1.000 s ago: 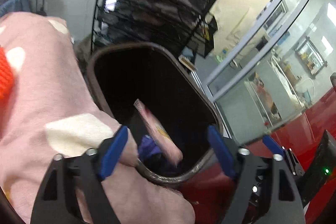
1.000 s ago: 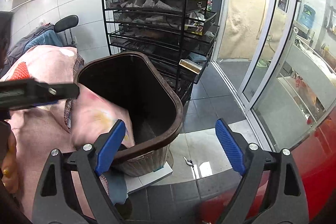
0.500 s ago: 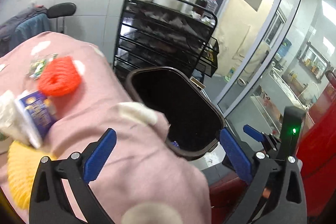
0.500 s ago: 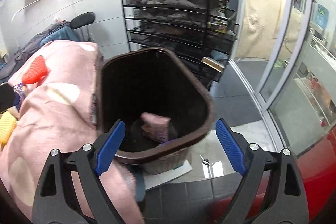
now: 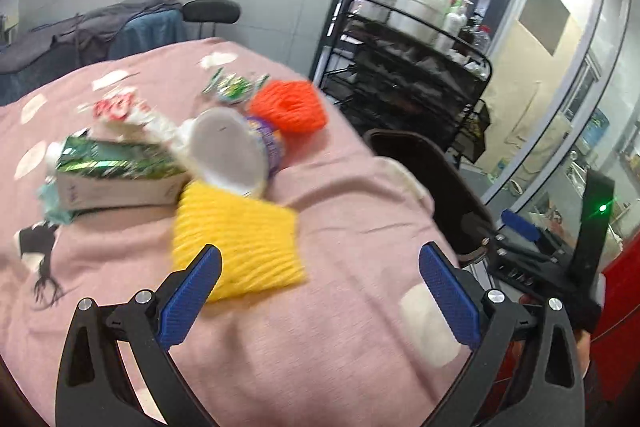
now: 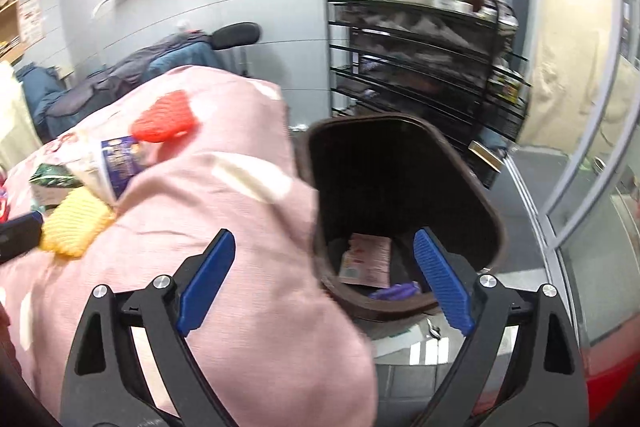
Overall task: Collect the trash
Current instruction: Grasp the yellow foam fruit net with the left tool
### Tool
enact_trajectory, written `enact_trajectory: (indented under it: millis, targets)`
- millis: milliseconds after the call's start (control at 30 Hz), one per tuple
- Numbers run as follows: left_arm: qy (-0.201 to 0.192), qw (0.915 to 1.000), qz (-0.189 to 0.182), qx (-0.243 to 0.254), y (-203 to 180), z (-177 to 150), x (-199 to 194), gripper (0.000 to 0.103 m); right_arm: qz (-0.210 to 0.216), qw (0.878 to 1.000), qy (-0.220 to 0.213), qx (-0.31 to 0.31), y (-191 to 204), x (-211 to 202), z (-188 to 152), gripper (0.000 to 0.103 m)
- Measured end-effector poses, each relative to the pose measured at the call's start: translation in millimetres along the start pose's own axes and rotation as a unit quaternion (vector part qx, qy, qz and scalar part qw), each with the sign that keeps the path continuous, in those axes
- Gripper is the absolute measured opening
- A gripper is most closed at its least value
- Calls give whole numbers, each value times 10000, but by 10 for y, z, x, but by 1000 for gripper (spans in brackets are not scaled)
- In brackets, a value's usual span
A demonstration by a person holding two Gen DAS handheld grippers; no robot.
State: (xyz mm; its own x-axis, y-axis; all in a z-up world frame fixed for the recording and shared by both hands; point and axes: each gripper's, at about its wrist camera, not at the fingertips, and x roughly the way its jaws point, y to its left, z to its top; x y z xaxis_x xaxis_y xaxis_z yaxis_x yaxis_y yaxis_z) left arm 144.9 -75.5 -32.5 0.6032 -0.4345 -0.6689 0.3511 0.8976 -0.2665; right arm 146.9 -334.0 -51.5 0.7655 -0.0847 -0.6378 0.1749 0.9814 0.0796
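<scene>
Left gripper spread wide, empty, yellow net just ahead by its left finger, right gripper also spread, over bin rim, pink wrapper prob. inside.

Ahead of the left tool: one yellow foam net, one orange foam net, one green carton, one cup. Ahead of the right tool: one brown bin holding one pink packet.

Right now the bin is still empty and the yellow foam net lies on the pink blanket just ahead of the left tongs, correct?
Not quite: the bin is not empty. The right wrist view shows a pink wrapper and something purple at its bottom. The yellow foam net does lie on the pink blanket just ahead of the left tongs.
</scene>
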Motion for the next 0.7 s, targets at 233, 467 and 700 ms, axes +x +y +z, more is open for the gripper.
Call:
enact_trajectory:
  millis: [233,467,700]
  targets:
    - [-31,9985,219,-504,432,-95,-155,98,570,9977,-45,-362,384,-24,71,91]
    - [-94,9940,-333,-1035,688,-153,-129,98,900,9946,20,-510,626,-31,122,91]
    - [158,9849,-897,-1470,794,-107,77,90,972,9939,76,-520,669,-38,95,92]
